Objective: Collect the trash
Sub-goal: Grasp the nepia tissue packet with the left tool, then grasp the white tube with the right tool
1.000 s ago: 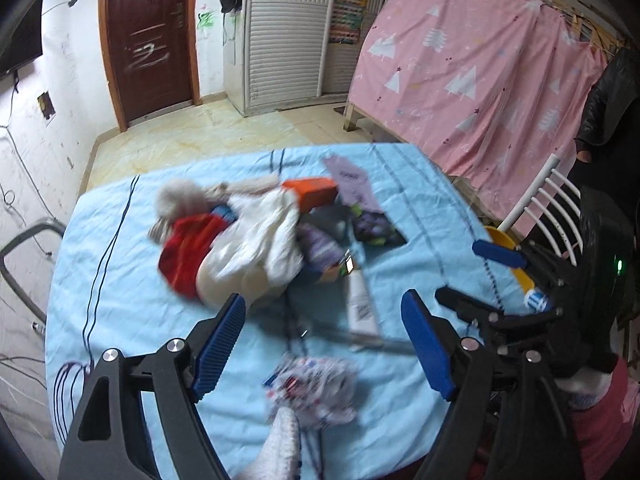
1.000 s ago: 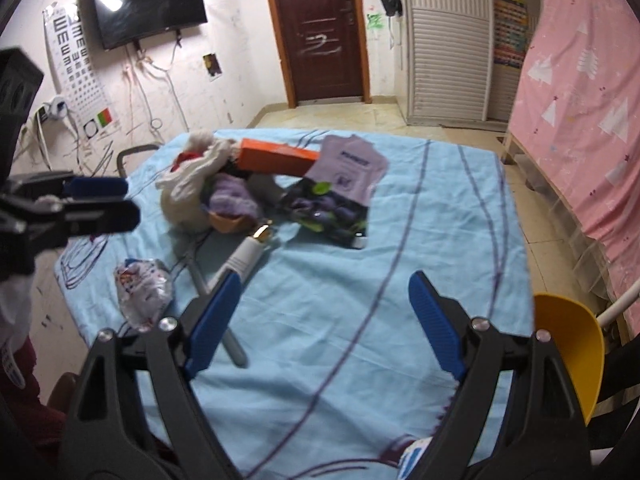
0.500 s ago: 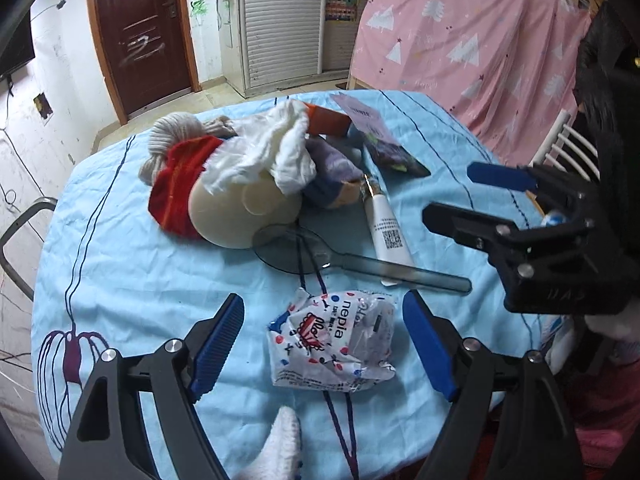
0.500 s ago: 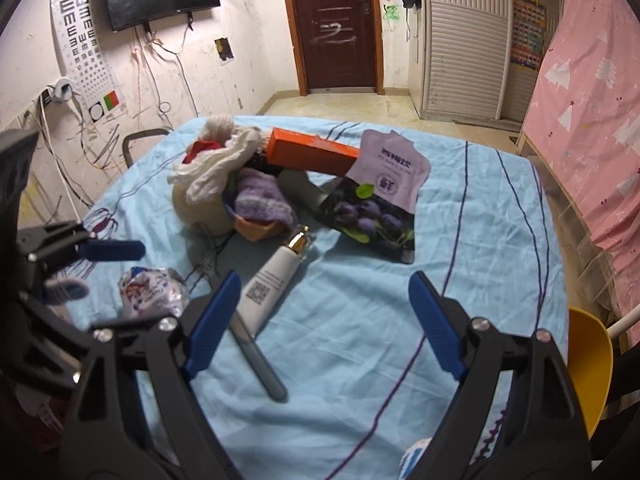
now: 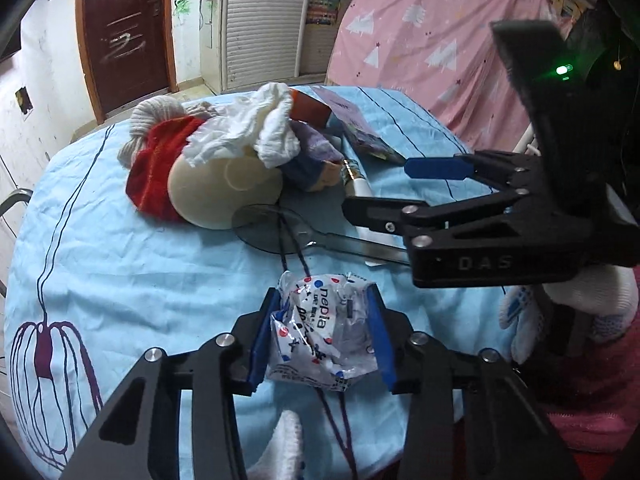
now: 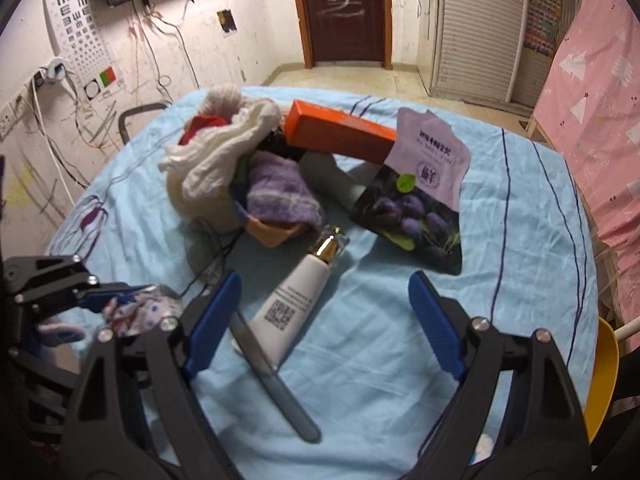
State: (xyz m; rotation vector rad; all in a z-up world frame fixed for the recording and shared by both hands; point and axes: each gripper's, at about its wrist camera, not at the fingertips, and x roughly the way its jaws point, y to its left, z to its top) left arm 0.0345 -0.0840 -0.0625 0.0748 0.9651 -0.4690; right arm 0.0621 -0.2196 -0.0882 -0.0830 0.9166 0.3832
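So the left tool (image 5: pixel 320 330) has its blue pads pressed in on both sides of a crumpled tissue packet (image 5: pixel 322 332), the polka-dot plastic kind with "nepia" printed on it. The packet sits on the blue-clothed surface (image 5: pixel 120 264), at the near edge, well short of the big clutter pile.

Using that packet as the reference: just beyond it lies a clear plastic paddle (image 5: pixel 280 230) with a long handle, and past that a cream-coloured ball-ish thing (image 5: pixel 216 192) with a white rag (image 5: pixel 256 136) and a red knit piece (image 5: pixel 160 168) draped over it.

The right tool (image 6: pixel 322 320) is spread wide, gripping nothing, hovering over a white cosmetic tube (image 6: pixel 296 300) with a gold cap. Farther from the packet there's a blueberry snack pouch (image 6: pixel 416 216), an orange box (image 6: pixel 336 132) and a purple cloth (image 6: pixel 276 192).
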